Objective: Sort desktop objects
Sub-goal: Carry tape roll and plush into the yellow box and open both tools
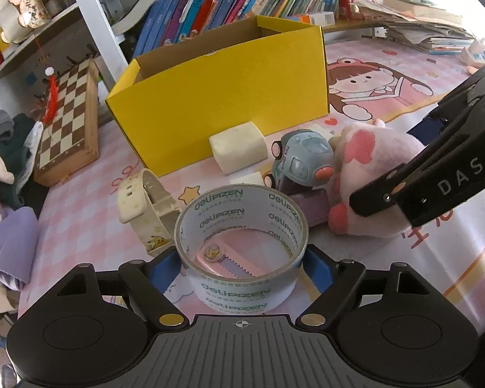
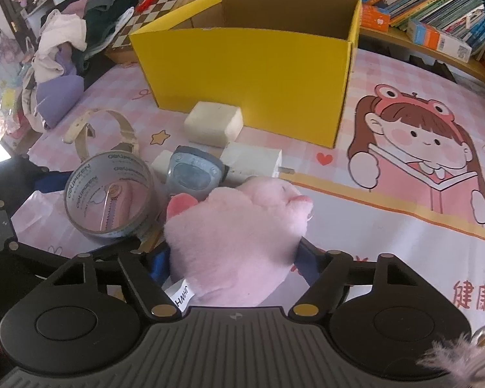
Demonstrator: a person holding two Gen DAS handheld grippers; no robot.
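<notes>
Left gripper (image 1: 241, 263) clamps tape roll (image 1: 241, 242); right gripper (image 2: 232, 263) seemingly pinches pink plush (image 2: 239, 236). Lift both clear of far yellow box (image 1: 216, 97) wall.

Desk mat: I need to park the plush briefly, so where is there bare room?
Free: the mat right of the yellow box, over the cartoon girl print. Crowded: in front of the box, around the tape roll, toy car, watch and foam block.

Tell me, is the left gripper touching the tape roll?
Touching. In the left wrist view, the left gripper has its blue fingers pressed against both sides of the tape roll, with no gap showing.
</notes>
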